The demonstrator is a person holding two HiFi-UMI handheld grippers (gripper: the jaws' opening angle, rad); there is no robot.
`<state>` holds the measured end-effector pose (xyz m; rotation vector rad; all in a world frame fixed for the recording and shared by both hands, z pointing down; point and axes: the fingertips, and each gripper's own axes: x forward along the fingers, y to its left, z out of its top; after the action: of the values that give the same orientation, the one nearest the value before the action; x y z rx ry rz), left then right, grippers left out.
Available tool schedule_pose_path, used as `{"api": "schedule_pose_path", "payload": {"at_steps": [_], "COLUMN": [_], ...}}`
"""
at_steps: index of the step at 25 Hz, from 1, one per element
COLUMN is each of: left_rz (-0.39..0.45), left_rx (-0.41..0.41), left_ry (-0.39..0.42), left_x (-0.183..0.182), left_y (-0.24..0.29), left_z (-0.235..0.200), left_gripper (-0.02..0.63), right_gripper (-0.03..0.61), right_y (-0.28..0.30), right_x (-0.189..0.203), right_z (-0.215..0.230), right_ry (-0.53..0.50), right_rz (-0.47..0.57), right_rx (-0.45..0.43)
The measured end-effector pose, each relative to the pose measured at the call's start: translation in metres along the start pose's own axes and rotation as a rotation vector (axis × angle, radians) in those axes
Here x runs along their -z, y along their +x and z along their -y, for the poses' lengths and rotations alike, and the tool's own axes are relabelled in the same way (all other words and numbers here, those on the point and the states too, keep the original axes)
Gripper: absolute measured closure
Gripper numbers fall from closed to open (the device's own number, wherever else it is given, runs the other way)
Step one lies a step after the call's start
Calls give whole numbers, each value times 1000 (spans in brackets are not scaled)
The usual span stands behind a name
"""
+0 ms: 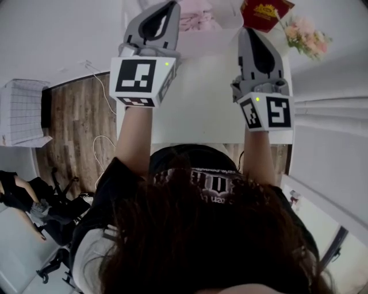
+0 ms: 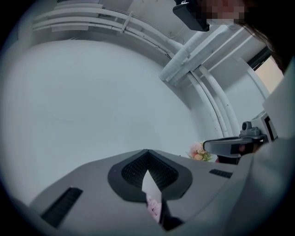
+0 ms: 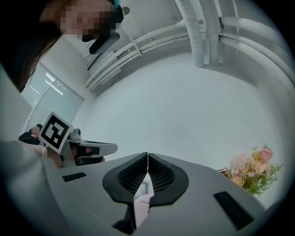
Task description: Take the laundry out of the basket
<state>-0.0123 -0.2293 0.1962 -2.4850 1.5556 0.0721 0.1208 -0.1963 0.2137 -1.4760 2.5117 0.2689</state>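
Note:
Pink laundry (image 1: pixel 195 17) lies at the far end of the white table (image 1: pixel 201 109), partly cut off by the top edge of the head view; whether a basket holds it I cannot tell. My left gripper (image 1: pixel 171 4) reaches forward with its tips beside the pink cloth. My right gripper (image 1: pixel 246 31) is held level with it, to the right. In the left gripper view the left gripper (image 2: pixel 146 152) has its jaws shut tip to tip, and a sliver of pink cloth (image 2: pixel 154 208) shows through the gap lower down. The right gripper (image 3: pixel 147 155) is also shut, with pale cloth (image 3: pixel 143 203) visible beyond it.
A red box (image 1: pixel 263 12) and a bunch of pink flowers (image 1: pixel 307 35) stand at the table's far right. A white wall runs along the right side. Wooden floor (image 1: pixel 75 126) with a loose cable lies left of the table, along with a white rack (image 1: pixel 23 112).

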Motion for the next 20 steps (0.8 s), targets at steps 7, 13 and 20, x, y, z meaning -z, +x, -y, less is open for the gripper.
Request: {"api": "schedule_pose_path", "payload": {"at_steps": [7,13,20], "left_rz": [-22,-40,-75], "left_rx": [37,84,311], "left_ry": [22,47,167], "left_x": [4,13,27], "left_y": [34,58,85], "left_z": [-14,-23,-17], "left_gripper": [614,614,560], "right_gripper": [551,551,551], "right_y": [19,36,53], "right_x": [6,14,21], "right_z": [15,22,17], "right_ry": [8,20,49], "right_rz": [-8,-14,-8], "right_rx": [30,50,24]}}
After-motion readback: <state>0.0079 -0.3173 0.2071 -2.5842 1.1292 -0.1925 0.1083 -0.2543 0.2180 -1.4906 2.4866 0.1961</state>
